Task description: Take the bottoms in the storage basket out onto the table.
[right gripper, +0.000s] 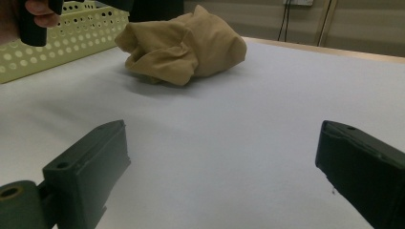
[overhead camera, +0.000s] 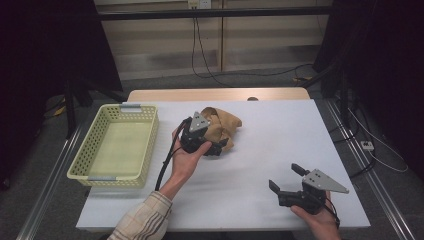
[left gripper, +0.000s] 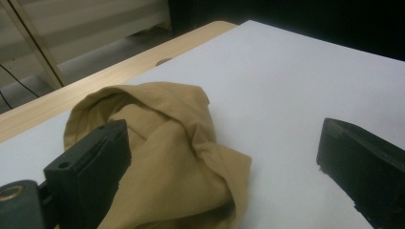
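Observation:
A crumpled tan cloth (overhead camera: 226, 123) lies on the white table top (overhead camera: 285, 135), left of centre towards the back. My left gripper (overhead camera: 220, 146) is open at the cloth's near side. In the left gripper view its left jaw rests against the cloth (left gripper: 167, 157) and its right jaw stands over bare table, so the left gripper (left gripper: 222, 138) is not closed on anything. My right gripper (overhead camera: 284, 176) is open near the front right of the table, with nothing between its jaws. In the right gripper view, the right gripper (right gripper: 222, 131) faces the cloth (right gripper: 184, 43) from a distance.
A pale yellow perforated basket (overhead camera: 151, 131) stands at the table's left edge, holding nothing; its wall (right gripper: 71, 38) appears in the right gripper view. A wooden strip (overhead camera: 215, 95) runs along the back edge. Cables hang behind the table and lie on the floor at right.

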### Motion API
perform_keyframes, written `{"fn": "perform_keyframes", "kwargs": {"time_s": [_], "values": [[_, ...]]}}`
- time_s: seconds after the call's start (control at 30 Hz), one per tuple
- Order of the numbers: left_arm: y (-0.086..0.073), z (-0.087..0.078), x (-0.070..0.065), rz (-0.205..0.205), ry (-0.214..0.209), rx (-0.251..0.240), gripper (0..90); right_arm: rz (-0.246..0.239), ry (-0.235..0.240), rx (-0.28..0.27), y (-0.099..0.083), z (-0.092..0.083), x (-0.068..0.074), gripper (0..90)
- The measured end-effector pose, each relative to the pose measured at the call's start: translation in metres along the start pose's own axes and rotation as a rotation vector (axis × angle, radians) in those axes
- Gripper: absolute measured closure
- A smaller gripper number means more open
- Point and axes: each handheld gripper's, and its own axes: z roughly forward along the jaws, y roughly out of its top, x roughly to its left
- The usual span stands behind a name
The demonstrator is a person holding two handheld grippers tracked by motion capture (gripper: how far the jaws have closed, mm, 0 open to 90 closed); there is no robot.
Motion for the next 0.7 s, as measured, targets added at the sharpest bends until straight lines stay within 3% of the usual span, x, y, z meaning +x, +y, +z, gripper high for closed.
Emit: {"fn": "perform_keyframes", "kwargs": {"time_s": [0.2, 0.7], "values": [[0.001, -0.008, -0.001, 0.023, 0.005, 0.004, 4.5, 0.002, -0.001, 0.000, 0.000, 0.000, 0.000, 3.7], [0.001, -0.026, -0.005, 0.026, 0.007, -0.018, 4.7, 0.002, -0.001, 0.000, 0.000, 0.000, 0.000, 3.7]]}}
